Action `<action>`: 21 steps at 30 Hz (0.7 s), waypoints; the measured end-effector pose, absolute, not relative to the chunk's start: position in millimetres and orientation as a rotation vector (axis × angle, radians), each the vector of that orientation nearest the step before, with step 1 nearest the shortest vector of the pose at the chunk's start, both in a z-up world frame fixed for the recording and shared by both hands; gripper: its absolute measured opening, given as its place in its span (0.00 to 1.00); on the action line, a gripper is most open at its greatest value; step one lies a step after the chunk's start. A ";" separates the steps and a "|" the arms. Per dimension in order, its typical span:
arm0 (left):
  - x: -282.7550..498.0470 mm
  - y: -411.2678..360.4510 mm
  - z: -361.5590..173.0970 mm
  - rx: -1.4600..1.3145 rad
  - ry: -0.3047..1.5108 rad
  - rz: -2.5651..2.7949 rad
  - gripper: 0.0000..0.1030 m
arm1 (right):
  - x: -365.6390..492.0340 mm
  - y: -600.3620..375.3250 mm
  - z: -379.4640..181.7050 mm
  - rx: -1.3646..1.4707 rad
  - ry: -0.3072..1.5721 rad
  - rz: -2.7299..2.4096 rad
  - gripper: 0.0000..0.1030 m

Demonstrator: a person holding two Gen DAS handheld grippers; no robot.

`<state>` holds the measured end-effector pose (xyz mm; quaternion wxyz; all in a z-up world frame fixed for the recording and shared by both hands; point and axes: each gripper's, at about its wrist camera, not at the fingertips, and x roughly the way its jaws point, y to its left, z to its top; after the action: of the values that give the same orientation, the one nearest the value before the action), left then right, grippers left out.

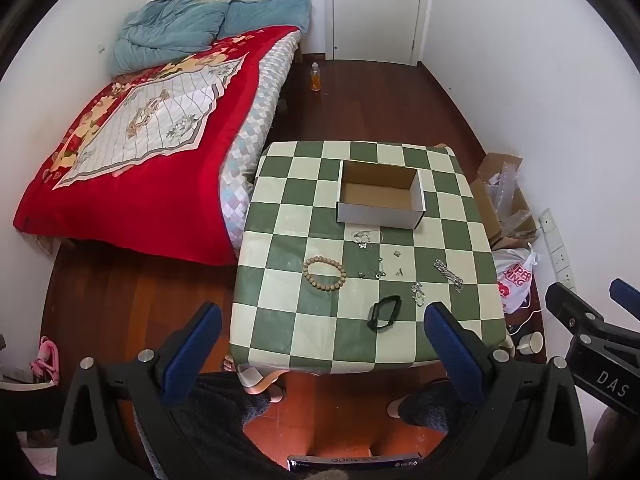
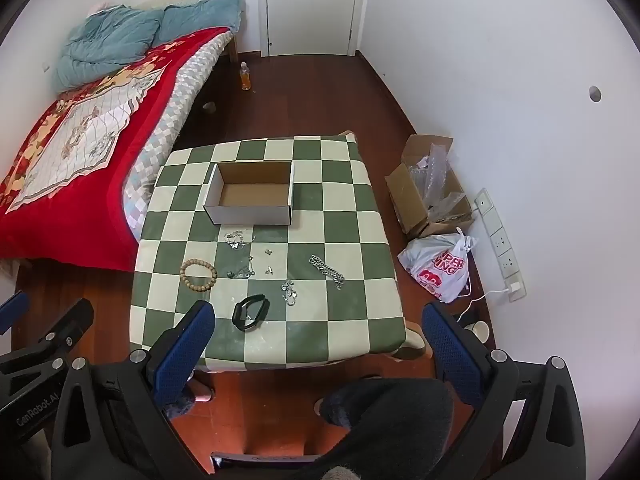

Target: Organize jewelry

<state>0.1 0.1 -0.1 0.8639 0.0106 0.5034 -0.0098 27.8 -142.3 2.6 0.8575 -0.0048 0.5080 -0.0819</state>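
An open cardboard box (image 1: 380, 194) (image 2: 250, 194) stands empty at the far side of the green-checked table (image 1: 280, 320) (image 2: 360, 320). In front of it lie a wooden bead bracelet (image 1: 324, 273) (image 2: 198, 275), a black band (image 1: 385, 313) (image 2: 251, 312), a silver chain bracelet (image 1: 449, 275) (image 2: 327, 271), a silver necklace (image 1: 362, 238) (image 2: 236, 239) and several small silver pieces. My left gripper (image 1: 322, 316) and my right gripper (image 2: 318, 316) hover high above the table's near edge, both open and empty, well apart from the jewelry.
A bed with a red blanket (image 1: 152, 152) runs along the left. By the right wall sit an opened carton (image 2: 430, 192), a plastic bag (image 2: 438, 268), a power strip (image 2: 500, 246) and a paper cup (image 2: 482, 329). A bottle (image 2: 245, 77) stands on the floor near the door. A person's legs show below.
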 end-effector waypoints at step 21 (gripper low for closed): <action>6.0 -1.5 7.2 0.023 1.041 -0.023 1.00 | 26.4 -142.8 3.7 -0.020 1.061 -0.175 1.00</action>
<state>6.0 -1.5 7.2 0.8673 0.0111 0.4975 -0.0110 26.4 -142.8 3.7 0.8589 -0.0097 0.5052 -0.0834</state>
